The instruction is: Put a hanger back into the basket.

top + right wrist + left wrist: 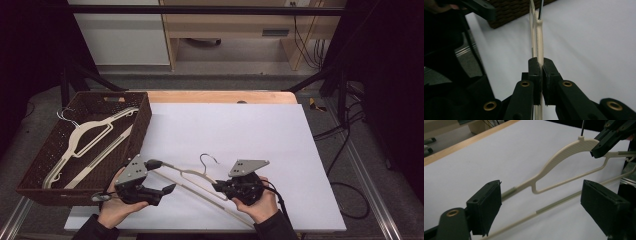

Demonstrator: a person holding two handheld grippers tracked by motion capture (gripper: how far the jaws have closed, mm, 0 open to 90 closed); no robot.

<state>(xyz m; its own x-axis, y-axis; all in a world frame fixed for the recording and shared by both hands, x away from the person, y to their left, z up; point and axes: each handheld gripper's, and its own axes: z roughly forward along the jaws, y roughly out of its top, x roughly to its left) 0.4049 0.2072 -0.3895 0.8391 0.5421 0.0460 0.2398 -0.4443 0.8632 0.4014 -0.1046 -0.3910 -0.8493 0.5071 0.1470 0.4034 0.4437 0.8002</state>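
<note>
**One gripper pinches the hanger, the other stands spread around its end**

The right gripper (541,65) has its jaws pressed together on the cream hanger (564,153), pinching its flat shoulder edge-on just below the neck with the metal hook (208,159). In the high view this gripper (218,187) sits at the right part of the hanger, held by the person's right hand (260,202).

The left gripper (541,206) has its jaws spread wide. The thin end of the hanger's arm and its lower bar pass between them; the arm's ribbed tip is just beside the left jaw, but I cannot tell if it touches. The other jaw is apart from the bar.

The hanger is above the white sheet (240,130) on the counter (220,96). To the left of the left gripper (156,177) stands a dark woven basket (145,117), with another cream hanger (85,135) lying inside it.
</note>
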